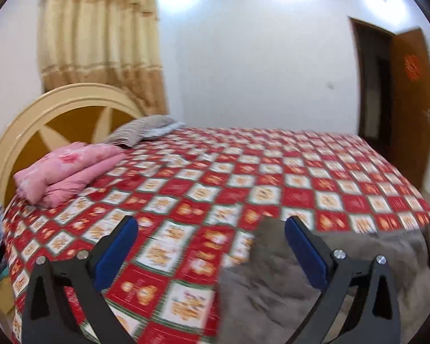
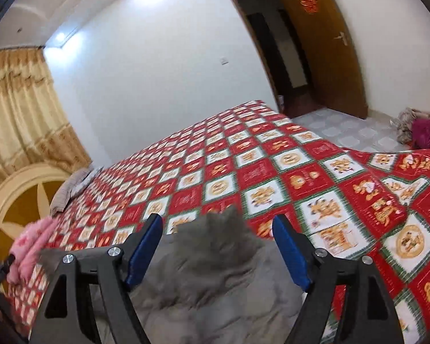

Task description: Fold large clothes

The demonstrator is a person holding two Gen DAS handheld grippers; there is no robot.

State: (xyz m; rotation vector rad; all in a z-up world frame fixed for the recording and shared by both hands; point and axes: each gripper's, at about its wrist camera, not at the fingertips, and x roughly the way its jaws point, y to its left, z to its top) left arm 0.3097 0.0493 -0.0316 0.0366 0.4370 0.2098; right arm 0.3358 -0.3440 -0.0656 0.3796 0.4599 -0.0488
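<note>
Over checkered bedspread (image 1: 243, 172): left gripper (image 1: 212, 226) spread wide, empty. Right gripper (image 2: 218, 223) parted, pressing nothing; grey garment (image 2: 209, 263) heaped on bed beneath, apparently untouched, though blurred.

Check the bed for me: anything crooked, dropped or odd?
Nothing on the bed stands out. The grey coat lies bunched at the near edge. One oddity is off the bed: a heap of clothes on the floor by the door.

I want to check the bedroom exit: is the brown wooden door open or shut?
Open. The brown door is swung away from its frame, and the dark doorway beside it is uncovered.
</note>
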